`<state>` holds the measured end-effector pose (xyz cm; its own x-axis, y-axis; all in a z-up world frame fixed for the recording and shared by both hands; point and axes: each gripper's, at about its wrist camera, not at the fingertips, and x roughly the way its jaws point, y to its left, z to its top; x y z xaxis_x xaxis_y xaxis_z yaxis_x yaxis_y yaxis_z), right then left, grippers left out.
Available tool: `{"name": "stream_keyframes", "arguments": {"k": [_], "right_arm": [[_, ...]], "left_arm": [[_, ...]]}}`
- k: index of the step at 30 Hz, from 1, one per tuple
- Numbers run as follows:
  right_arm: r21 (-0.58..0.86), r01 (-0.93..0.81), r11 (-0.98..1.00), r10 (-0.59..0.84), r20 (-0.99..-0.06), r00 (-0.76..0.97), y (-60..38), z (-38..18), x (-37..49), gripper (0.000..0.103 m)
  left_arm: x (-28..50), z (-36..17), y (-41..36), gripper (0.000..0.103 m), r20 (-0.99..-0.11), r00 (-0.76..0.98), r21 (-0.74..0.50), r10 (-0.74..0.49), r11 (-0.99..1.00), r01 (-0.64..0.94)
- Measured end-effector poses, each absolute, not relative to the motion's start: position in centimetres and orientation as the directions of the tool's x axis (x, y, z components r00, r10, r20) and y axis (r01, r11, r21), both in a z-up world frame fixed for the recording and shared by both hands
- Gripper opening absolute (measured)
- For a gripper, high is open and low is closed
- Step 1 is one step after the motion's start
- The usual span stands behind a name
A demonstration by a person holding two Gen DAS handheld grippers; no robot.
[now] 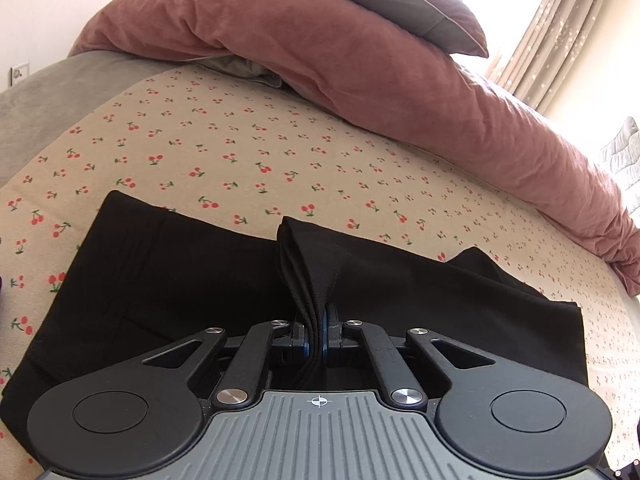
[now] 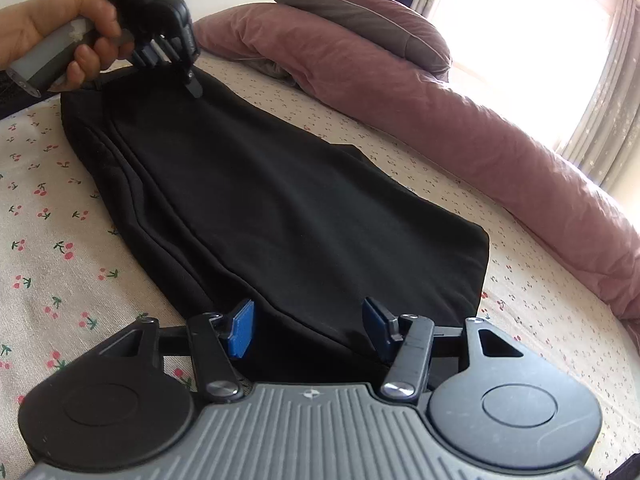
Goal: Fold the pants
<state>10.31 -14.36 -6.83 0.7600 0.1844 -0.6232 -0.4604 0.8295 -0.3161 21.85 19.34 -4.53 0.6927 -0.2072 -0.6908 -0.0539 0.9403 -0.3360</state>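
left gripper (image 1: 316,332) pinches pants (image 2: 280,200); right gripper (image 2: 308,330) spread.

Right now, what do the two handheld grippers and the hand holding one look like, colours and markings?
Both are black linkage grippers with silver screws, round black side discs and a ribbed grey top plate bearing a small white crosshair mark. The right gripper has blue finger pads; the left gripper shows thin blue pad edges. From the right wrist view, a bare hand grips the left one's grey handle; no sleeve visible.
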Motion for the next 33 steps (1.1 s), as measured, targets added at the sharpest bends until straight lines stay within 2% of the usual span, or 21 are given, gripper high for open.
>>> {"name": "stream_keyframes", "arguments": {"k": [6,14,17,19,20,23,27,29,32,33], "right_arm": [[-0.291,-0.440,0.849,0.163,-0.649,0.743,-15.3,-6.7,11.5,0.057],[-0.297,-0.445,0.844,0.159,-0.655,0.739,-14.7,-6.8,10.9,0.057],[-0.290,-0.447,0.846,0.163,-0.658,0.736,-14.8,-6.8,11.2,0.057],[-0.291,-0.448,0.845,0.163,-0.659,0.735,-14.7,-6.7,11.0,0.057],[-0.293,-0.450,0.844,0.163,-0.659,0.734,-14.8,-6.7,11.0,0.057],[-0.294,-0.451,0.842,0.163,-0.659,0.734,-14.7,-6.7,11.2,0.057],[-0.290,-0.451,0.844,0.165,-0.660,0.733,-14.8,-6.7,11.2,0.057],[-0.289,-0.453,0.843,0.167,-0.660,0.732,-14.8,-6.6,11.1,0.057],[-0.286,-0.459,0.841,0.172,-0.663,0.728,-14.8,-6.6,11.1,0.056],[-0.279,-0.459,0.844,0.175,-0.665,0.726,-14.9,-6.6,11.1,0.051]], "left_arm": [[21.1,-4.0,23.3,0.004,-0.690,0.701,-0.323,-0.180,0.943,-0.076],[21.2,-4.6,26.1,0.004,-0.692,0.719,-0.259,-0.061,0.951,-0.168],[21.0,-4.9,26.8,0.004,-0.699,0.707,-0.300,-0.112,0.942,-0.148],[20.8,-5.2,27.5,0.013,-0.698,0.691,-0.368,-0.187,0.922,-0.122],[20.7,-5.3,27.7,0.020,-0.694,0.690,-0.390,-0.206,0.913,-0.119],[20.3,-5.4,28.2,0.022,-0.692,0.685,-0.426,-0.228,0.895,-0.132],[20.0,-5.3,27.6,0.031,-0.726,0.661,-0.375,-0.190,0.915,-0.148],[19.6,-5.2,26.6,0.042,-0.736,0.654,-0.338,-0.174,0.932,-0.133],[19.2,-5.4,25.5,0.036,-0.740,0.664,-0.292,-0.112,0.942,-0.166],[19.2,-5.4,25.3,0.023,-0.744,0.662,-0.277,-0.087,0.942,-0.187]]}}
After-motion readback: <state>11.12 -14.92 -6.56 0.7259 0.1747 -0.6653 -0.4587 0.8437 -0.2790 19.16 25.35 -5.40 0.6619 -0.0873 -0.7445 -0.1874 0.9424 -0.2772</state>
